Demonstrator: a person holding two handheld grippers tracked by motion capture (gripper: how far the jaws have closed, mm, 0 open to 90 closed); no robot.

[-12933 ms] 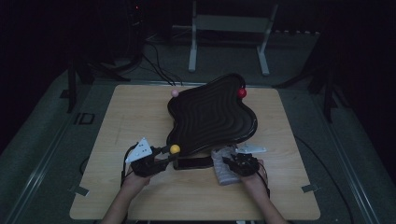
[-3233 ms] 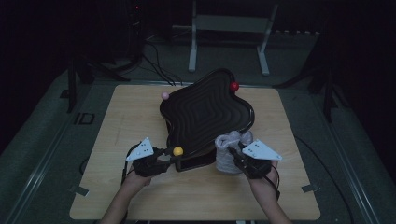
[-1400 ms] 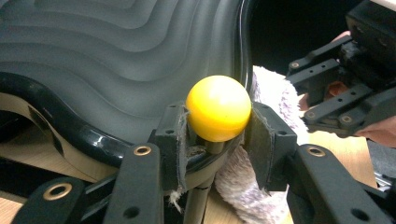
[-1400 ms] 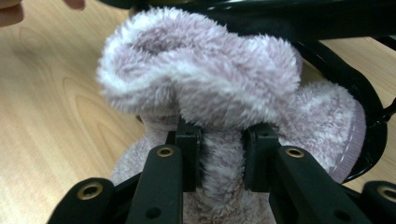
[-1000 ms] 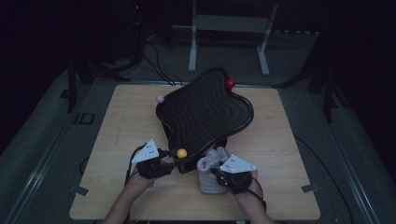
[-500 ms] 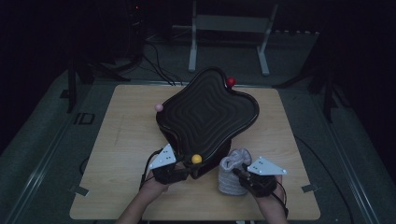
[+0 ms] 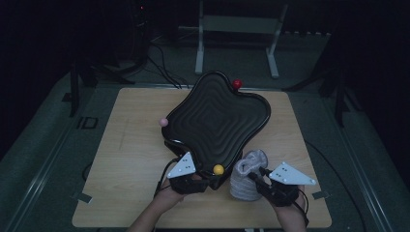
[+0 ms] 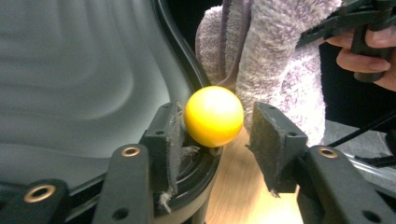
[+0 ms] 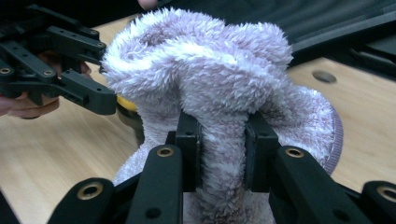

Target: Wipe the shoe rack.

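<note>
Wavy black tray point(image 7: 212, 118) getting worked on from its near edge, fuzzy cloth in one gripper

The left gripper point(image 8: 215, 140) sits at the tray's near rim with the yellow ball point(image 8: 214, 115) between its jaws; they've just been opening, one pad touching it and the other just clear. The right gripper point(image 9: 222, 140) is clamped tight on the lilac fluffy cloth point(image 9: 210, 84), just right of that ball, beside the tray's near corner.

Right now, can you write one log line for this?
left gripper: opening, around yellow ball | right gripper: shut on fluffy cloth | black tray: on table
</note>
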